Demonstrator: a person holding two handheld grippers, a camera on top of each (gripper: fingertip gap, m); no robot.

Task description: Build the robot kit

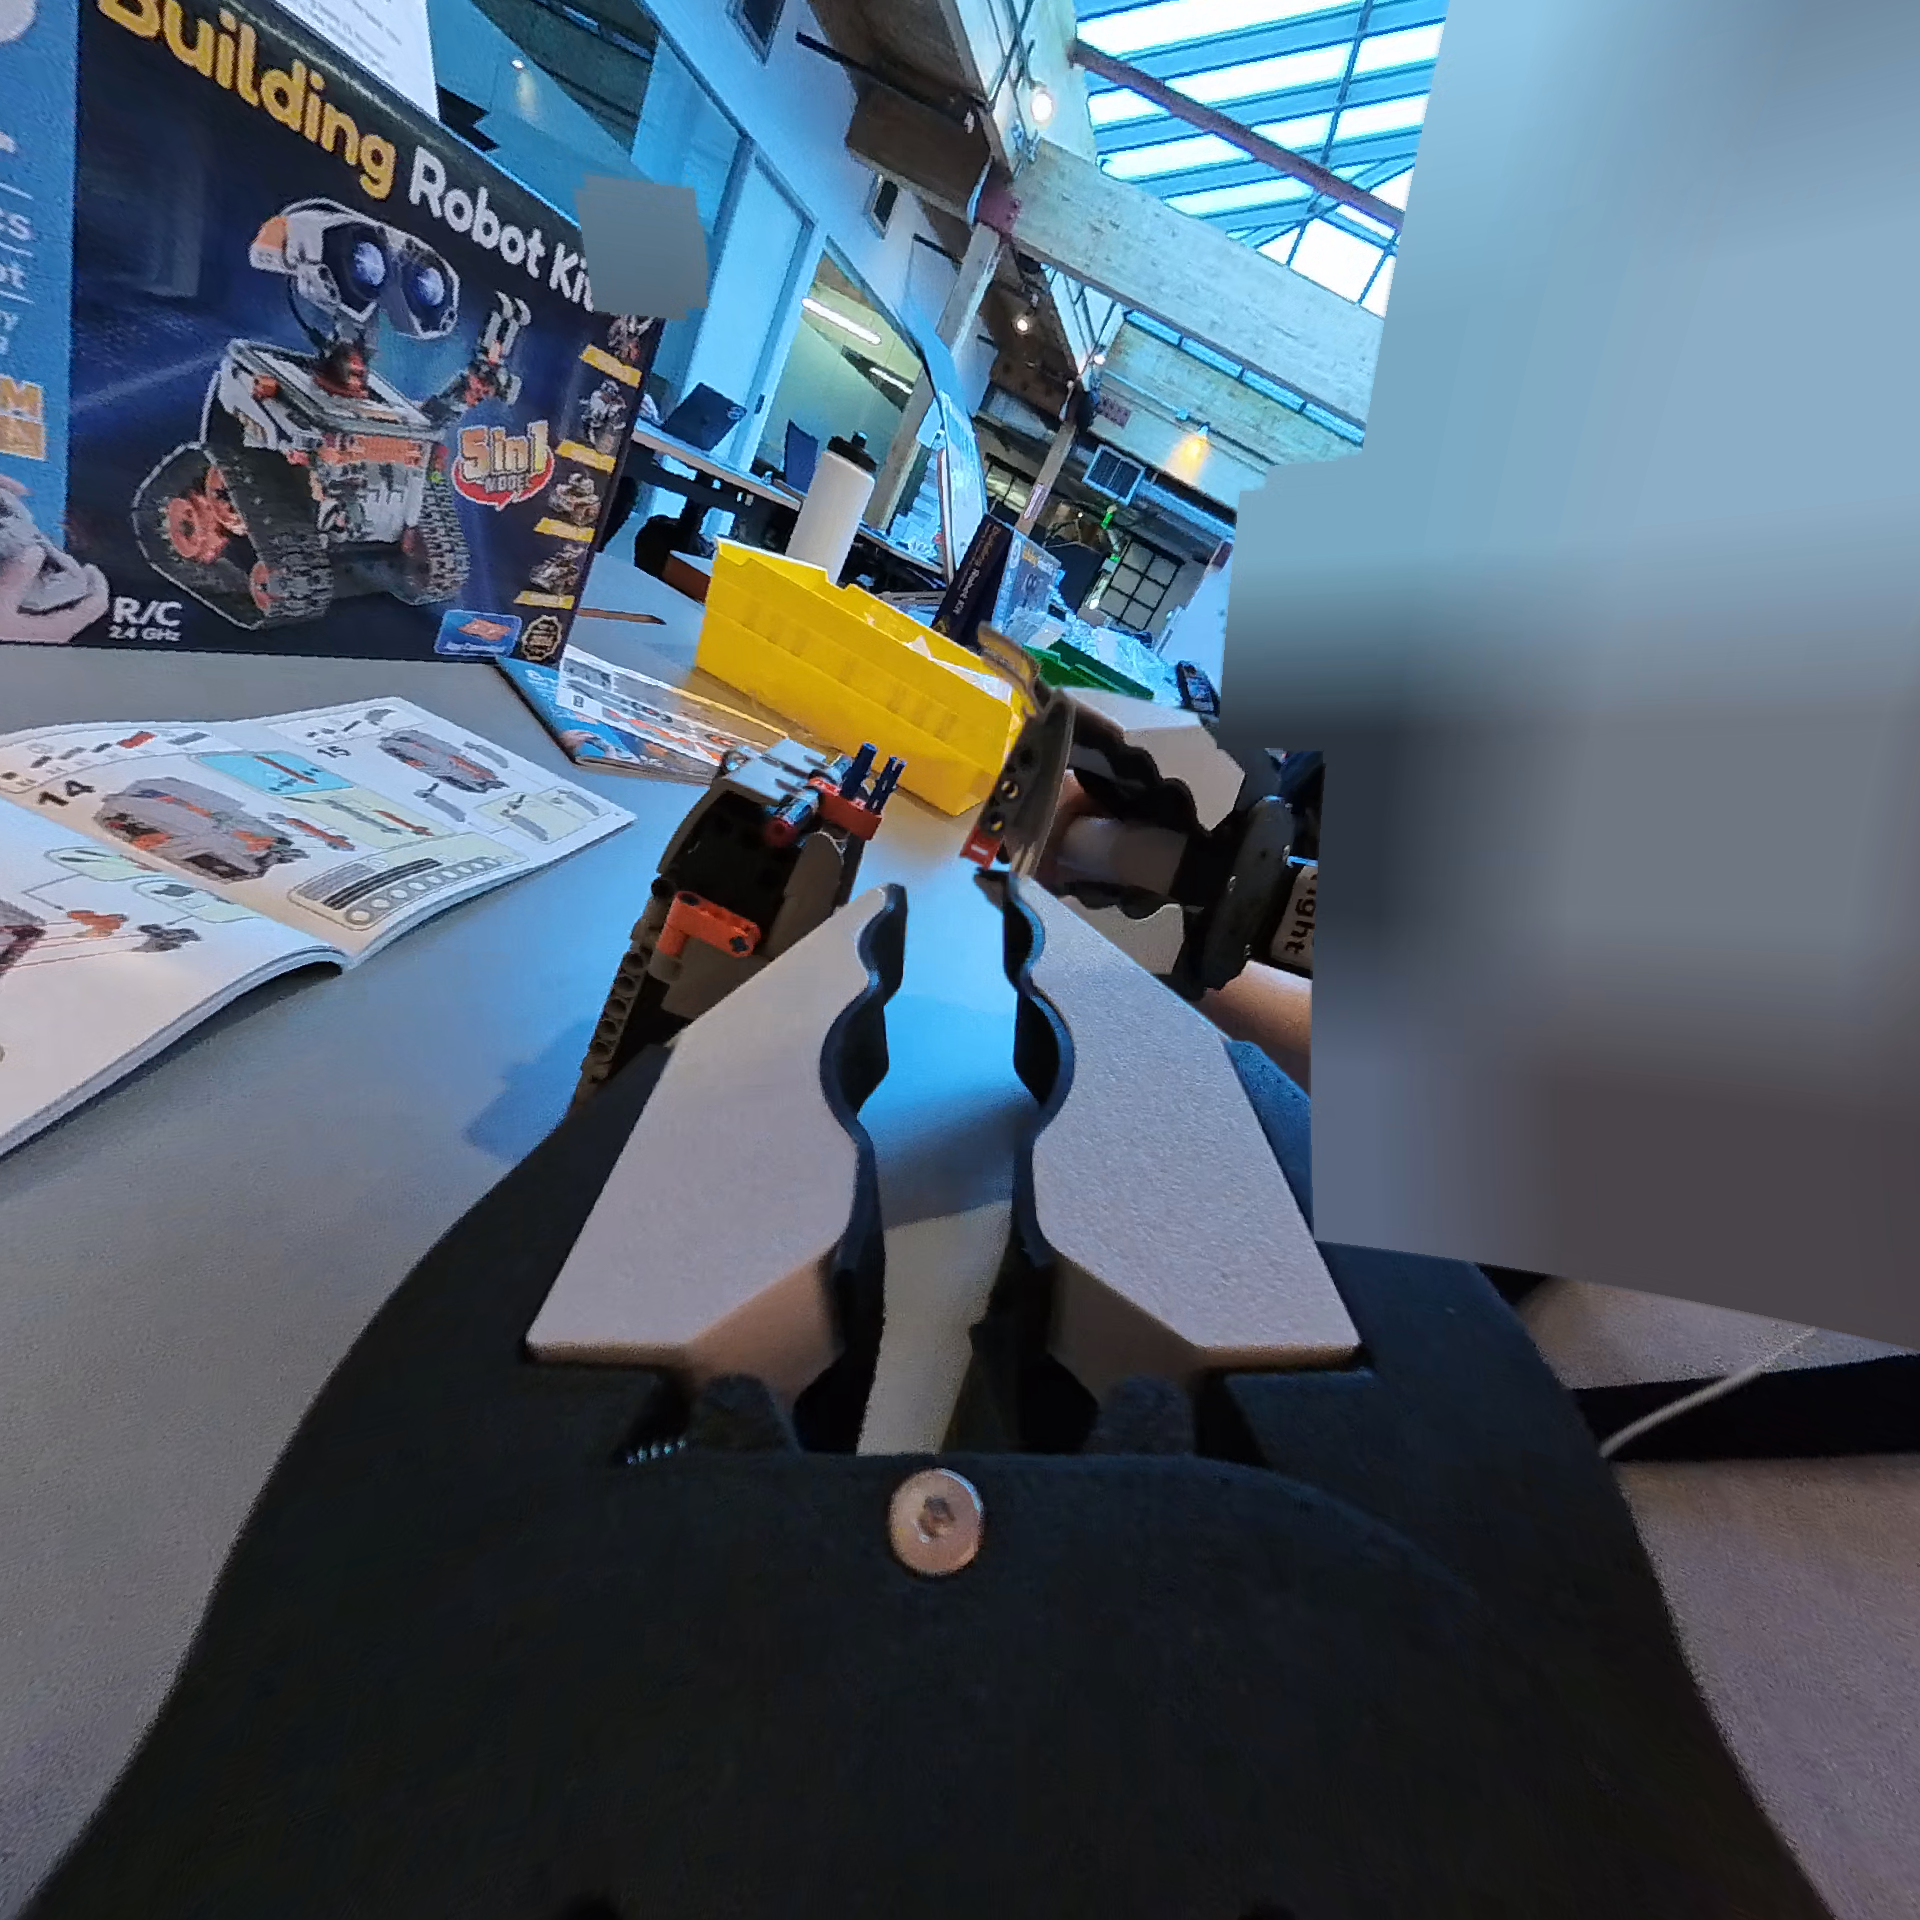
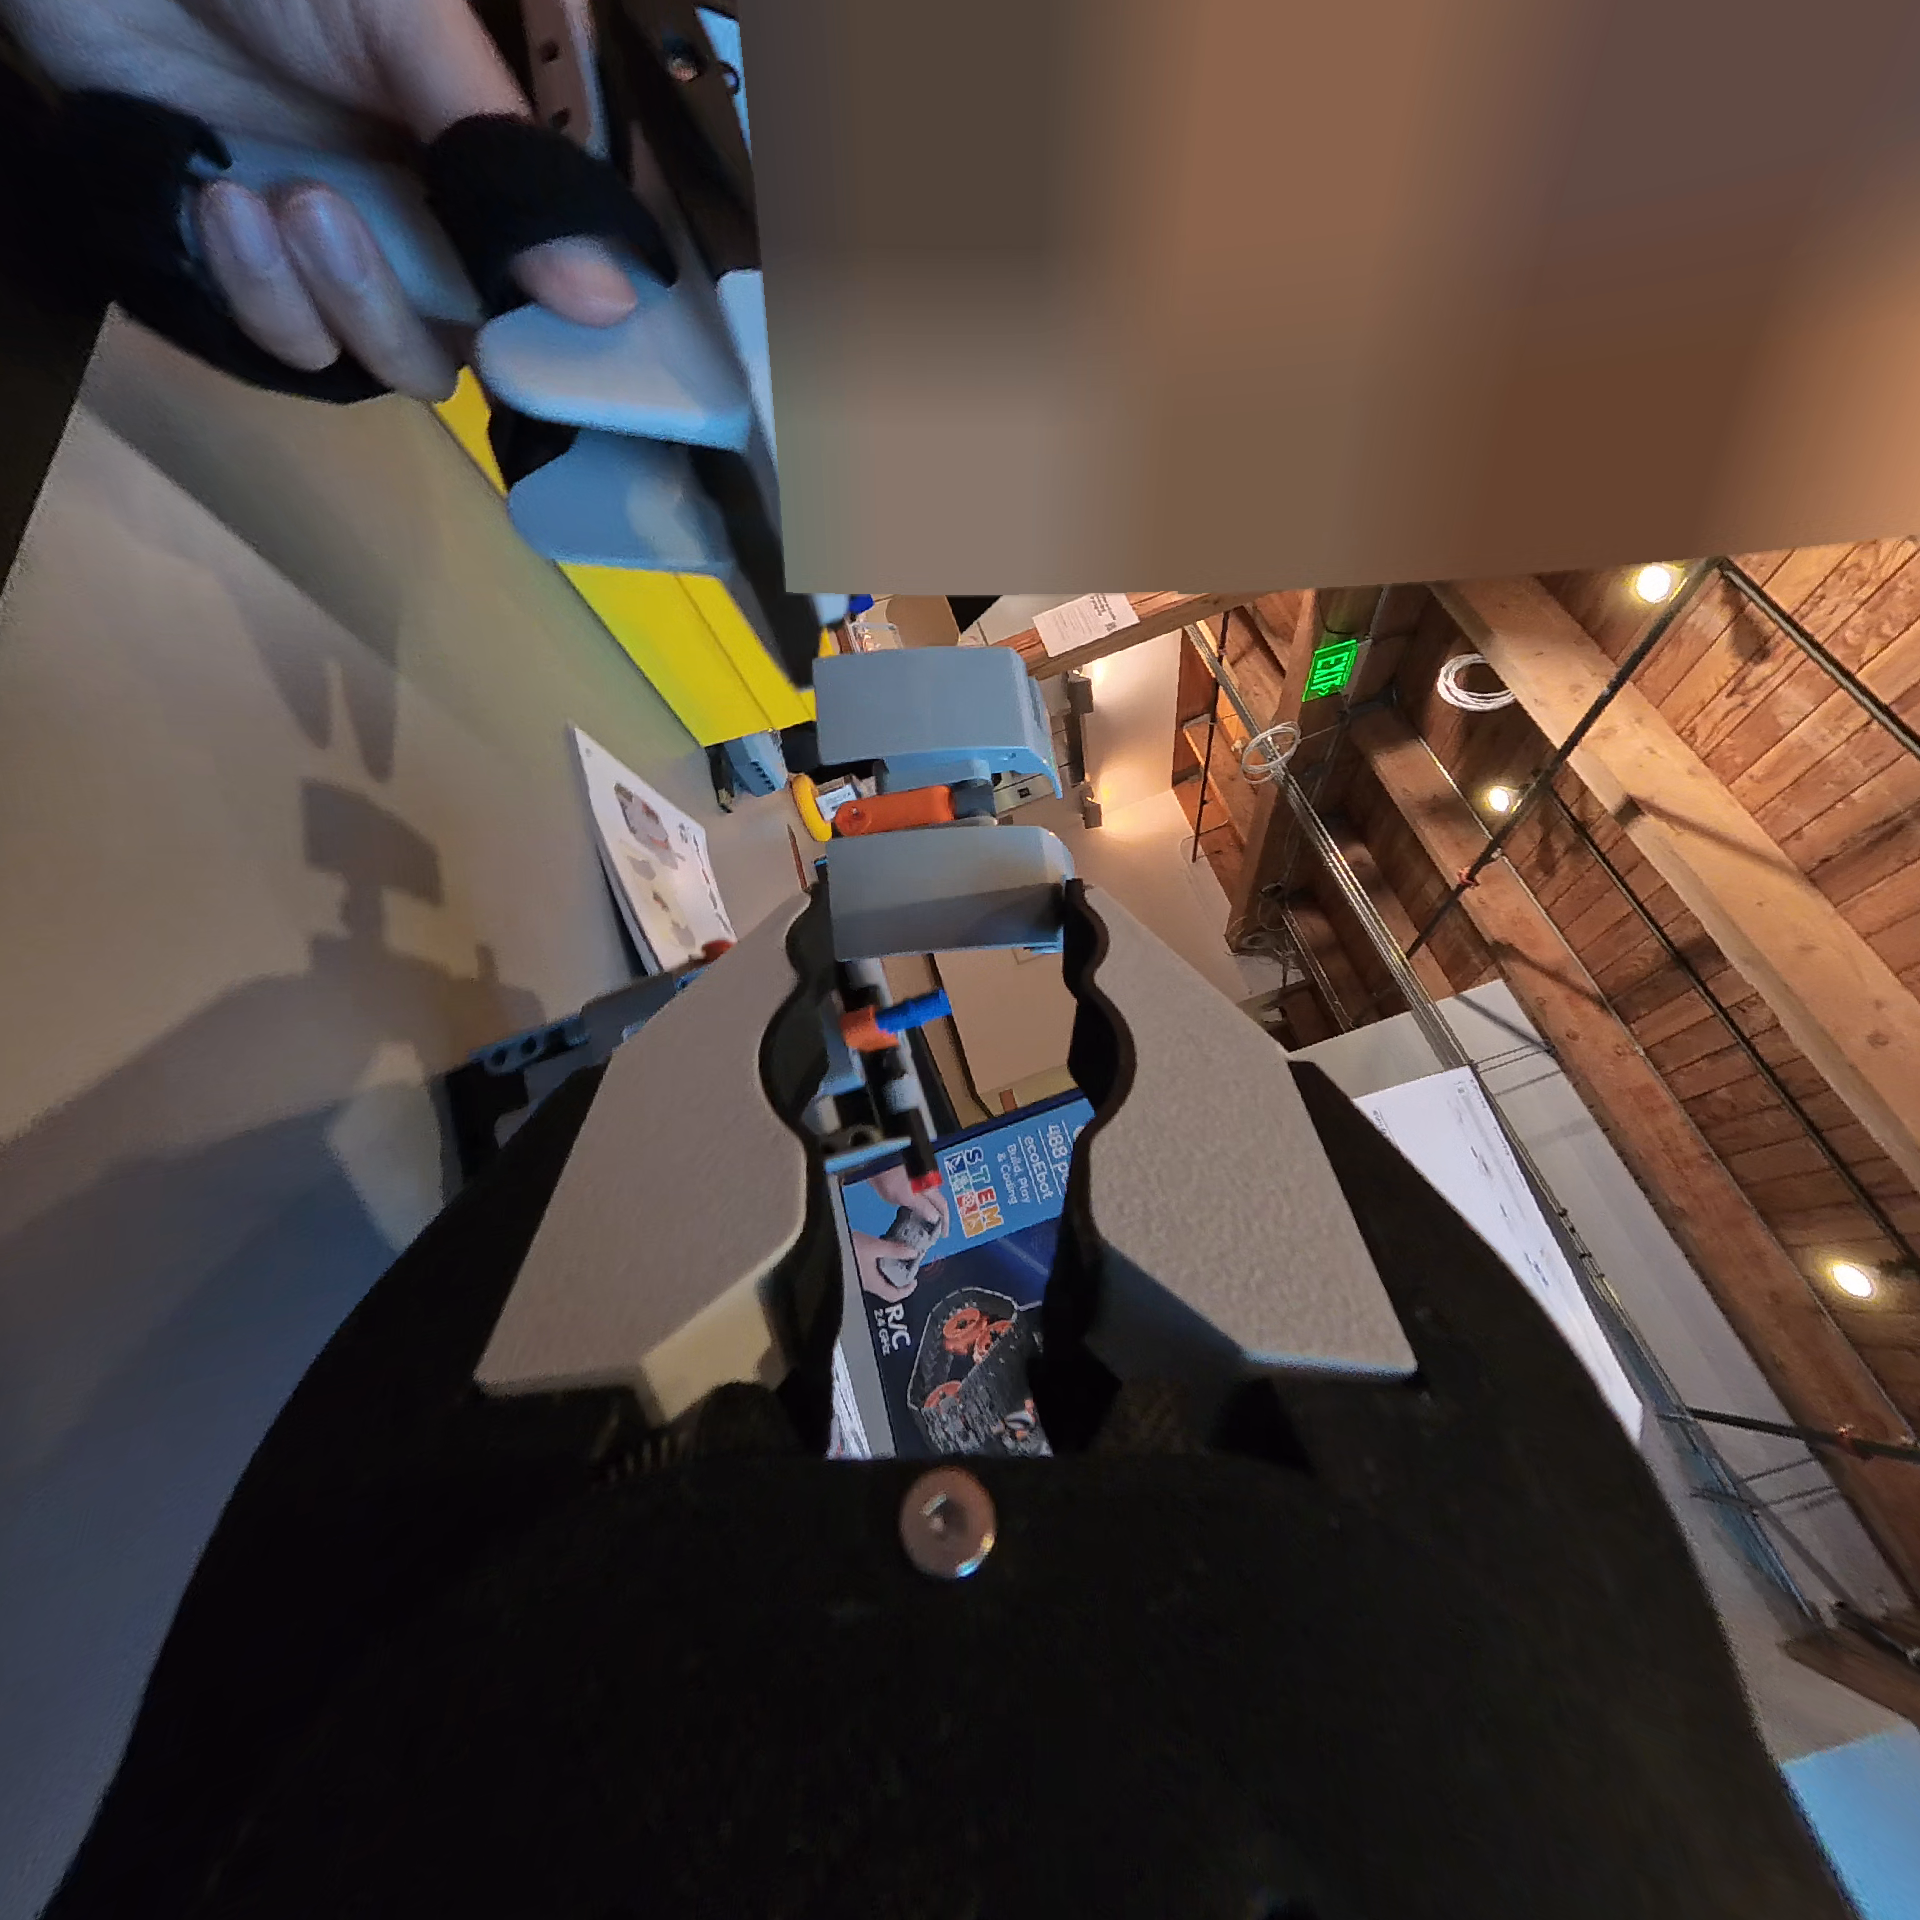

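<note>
My left gripper is open and empty, low over the grey table. A grey and black brick model with orange and blue pins stands on the table just left of its left finger. My right gripper is shut on a grey brick assembly with curved grey panels, an orange part and blue and orange pins, held in the air. In the left wrist view the right gripper and this assembly are just beyond my left fingertips. A hand holds the left gripper.
An open instruction booklet lies at the left, a second booklet behind it. A robot kit box stands at the back left. A yellow bin, a green bin and a white bottle are behind the model.
</note>
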